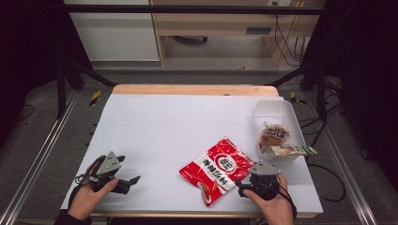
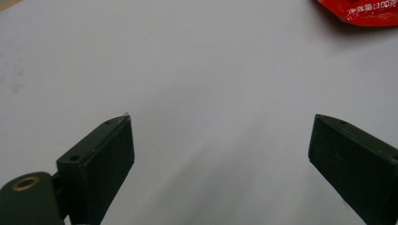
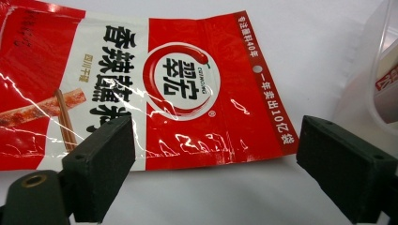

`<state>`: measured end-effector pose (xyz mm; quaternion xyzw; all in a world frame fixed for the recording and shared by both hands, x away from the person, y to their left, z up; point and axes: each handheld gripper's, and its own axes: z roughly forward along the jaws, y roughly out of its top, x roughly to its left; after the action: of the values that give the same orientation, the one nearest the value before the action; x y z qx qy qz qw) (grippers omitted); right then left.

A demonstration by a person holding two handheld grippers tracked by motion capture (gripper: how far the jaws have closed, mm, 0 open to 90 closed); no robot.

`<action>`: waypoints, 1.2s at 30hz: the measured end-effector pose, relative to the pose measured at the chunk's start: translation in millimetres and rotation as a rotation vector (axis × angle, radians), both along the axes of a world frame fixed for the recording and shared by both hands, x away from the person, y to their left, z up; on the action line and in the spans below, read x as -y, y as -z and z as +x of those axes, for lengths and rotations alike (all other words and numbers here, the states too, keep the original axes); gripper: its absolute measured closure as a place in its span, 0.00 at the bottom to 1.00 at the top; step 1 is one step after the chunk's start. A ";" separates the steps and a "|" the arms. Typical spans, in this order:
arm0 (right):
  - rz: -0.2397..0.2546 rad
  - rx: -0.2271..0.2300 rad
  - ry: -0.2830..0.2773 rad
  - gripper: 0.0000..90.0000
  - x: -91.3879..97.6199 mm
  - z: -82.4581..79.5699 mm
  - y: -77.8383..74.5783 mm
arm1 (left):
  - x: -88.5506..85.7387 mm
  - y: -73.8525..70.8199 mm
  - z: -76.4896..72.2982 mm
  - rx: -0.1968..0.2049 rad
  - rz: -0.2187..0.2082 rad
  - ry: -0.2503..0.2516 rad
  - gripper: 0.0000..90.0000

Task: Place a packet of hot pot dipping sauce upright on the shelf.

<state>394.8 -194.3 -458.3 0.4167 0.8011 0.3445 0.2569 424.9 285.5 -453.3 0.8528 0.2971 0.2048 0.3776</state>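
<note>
Fingers [image 3: 101,161] of the right gripper [image 3: 211,159] gape beside the red packet [image 1: 217,169], ungrabbed; left gripper [image 2: 220,159] idles open; bin [image 1: 274,111] holds two snacks already.

The red packet [image 1: 217,170] is thin plastic film, very glossy, with wrinkles and white light reflections, seen best in the right gripper view. The table cover [image 1: 178,131] looks like matt white paper, smooth. At the upper edge of it, pale wood [image 1: 187,89] shows. The tub [image 1: 277,110] at the right is translucent plastic, a little shiny. The right gripper [image 3: 211,154] has matt black pads [image 3: 101,164], slightly grainy; the left gripper [image 2: 220,159] looks the same.
</note>
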 end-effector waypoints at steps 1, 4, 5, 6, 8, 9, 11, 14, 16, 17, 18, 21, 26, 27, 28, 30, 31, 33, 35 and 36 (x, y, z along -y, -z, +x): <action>0.003 -0.007 0.002 0.12 -0.1 0.2 0.9 | 0.0 0.0 0.1 0.000 0.000 0.000 0.08; 0.002 -0.020 0.006 0.11 0.7 4.6 4.3 | 0.5 0.2 0.0 -0.001 0.001 0.001 0.08; 0.001 -0.025 0.010 0.11 0.9 6.2 5.1 | 0.5 0.2 0.0 -0.001 0.001 0.001 0.08; 0.006 -0.027 0.017 0.11 1.4 7.8 6.0 | 0.8 0.1 -0.3 -0.001 0.004 0.003 0.08; 0.011 -0.036 0.027 0.10 3.3 10.9 7.1 | 1.0 -0.1 -0.5 0.001 0.003 0.005 0.08; 0.017 -0.039 0.032 0.10 4.2 12.5 7.7 | 1.0 -0.1 -0.3 0.000 0.003 0.005 0.08; 0.035 -0.049 0.041 0.10 5.3 16.0 8.5 | 0.8 0.1 -0.1 -0.001 0.004 0.004 0.08; 0.043 -0.059 0.040 0.10 5.8 22.3 10.2 | 1.1 -0.1 -0.3 0.000 0.003 0.007 0.08; 0.033 -0.061 0.042 0.10 7.0 25.8 11.8 | 1.2 -0.1 -0.2 -0.002 0.003 0.010 0.08; 0.034 -0.065 0.045 0.10 7.1 27.1 12.8 | 1.5 0.0 -0.2 0.000 0.003 0.010 0.08; 0.028 -0.068 0.046 0.10 7.9 29.0 14.1 | 1.7 0.1 -0.2 -0.001 0.004 0.011 0.08; 0.031 -0.085 0.063 0.10 9.3 33.2 16.9 | 2.2 0.0 -0.6 -0.001 0.006 0.015 0.08; 0.030 -0.101 0.063 0.10 10.5 36.2 19.6 | 2.9 0.3 -0.4 -0.002 0.010 0.020 0.08; 0.036 -0.110 0.068 0.10 10.1 36.5 19.8 | 3.1 0.3 -0.4 -0.002 0.010 0.021 0.08; 0.036 -0.107 0.064 0.10 10.3 37.2 20.5 | 3.1 0.3 -0.5 -0.003 0.009 0.023 0.08; 0.051 -0.117 0.061 0.11 10.2 37.6 20.8 | 3.3 0.3 -0.4 -0.003 0.010 0.025 0.08; 0.052 -0.119 0.058 0.11 9.8 37.6 21.0 | 3.4 0.3 -0.4 -0.004 0.010 0.025 0.08; 0.052 -0.126 0.054 0.11 9.1 37.2 21.2 | 3.5 0.3 -0.4 -0.004 0.011 0.026 0.08; 0.056 -0.126 0.049 0.11 8.0 36.9 20.9 | 3.6 0.2 -0.4 -0.004 0.009 0.027 0.08; 0.054 -0.123 0.045 0.11 8.1 36.9 20.7 | 3.5 0.2 -0.3 -0.004 0.009 0.026 0.08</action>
<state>431.6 -202.4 -479.1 0.4615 0.7963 0.3338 0.2036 424.7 282.0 -453.5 0.8587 0.2856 0.1994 0.3759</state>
